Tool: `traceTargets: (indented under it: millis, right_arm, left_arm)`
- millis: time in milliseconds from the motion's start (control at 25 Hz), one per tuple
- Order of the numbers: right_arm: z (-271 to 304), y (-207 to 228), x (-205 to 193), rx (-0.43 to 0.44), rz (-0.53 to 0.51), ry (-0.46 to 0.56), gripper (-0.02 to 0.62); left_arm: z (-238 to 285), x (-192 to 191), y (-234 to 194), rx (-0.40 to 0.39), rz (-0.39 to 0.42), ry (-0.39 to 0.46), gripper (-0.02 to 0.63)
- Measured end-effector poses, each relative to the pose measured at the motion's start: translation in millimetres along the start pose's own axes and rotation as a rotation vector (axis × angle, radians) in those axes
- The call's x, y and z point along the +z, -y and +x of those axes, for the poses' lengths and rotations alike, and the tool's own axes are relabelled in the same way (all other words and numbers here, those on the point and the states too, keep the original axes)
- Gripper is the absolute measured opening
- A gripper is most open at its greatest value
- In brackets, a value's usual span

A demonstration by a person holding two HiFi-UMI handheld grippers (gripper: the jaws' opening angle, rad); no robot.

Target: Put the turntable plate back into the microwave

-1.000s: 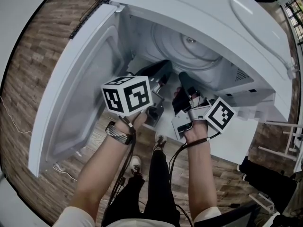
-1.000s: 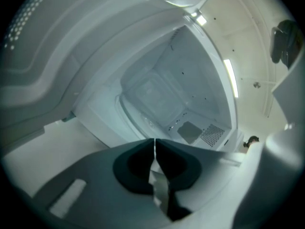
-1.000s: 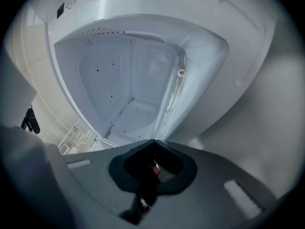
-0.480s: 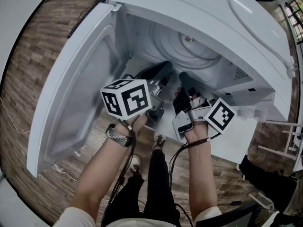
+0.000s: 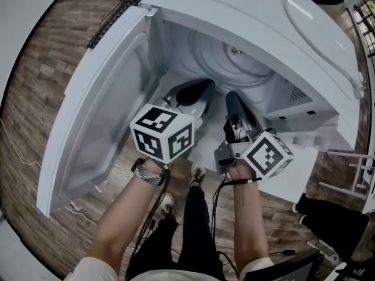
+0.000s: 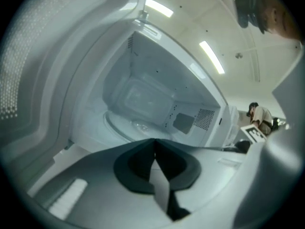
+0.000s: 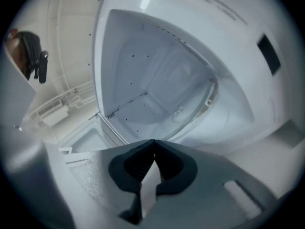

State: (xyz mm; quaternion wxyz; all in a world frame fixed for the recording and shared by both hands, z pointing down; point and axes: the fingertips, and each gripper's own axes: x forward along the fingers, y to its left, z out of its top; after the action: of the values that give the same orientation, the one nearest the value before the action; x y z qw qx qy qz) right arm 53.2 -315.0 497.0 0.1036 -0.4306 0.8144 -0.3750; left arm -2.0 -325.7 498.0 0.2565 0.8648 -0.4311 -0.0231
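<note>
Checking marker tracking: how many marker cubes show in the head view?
2. One cube rides on the left gripper, the other on the right gripper, both in front of the open microwave. None seems hidden.

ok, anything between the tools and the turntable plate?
Nothing visible. The door hangs wide open, the turntable plate lies inside the microwave, and the left tool and right tool face it, shut and empty.
</note>
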Motion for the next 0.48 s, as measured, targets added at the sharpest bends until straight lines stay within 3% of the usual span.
traceTargets:
  millis: [200, 480]
  right_arm:
    - [-14, -18, 14, -0.060, -0.306, 0.000, 0.002]
    - [-41, -49, 35, -0.080, -0.456, 0.026, 0.002]
  left_arm:
    - [-10, 5, 6, 0.025, 0.081, 0.000, 0.006]
    - [-34, 31, 28, 0.048, 0.181, 0.049, 0.005]
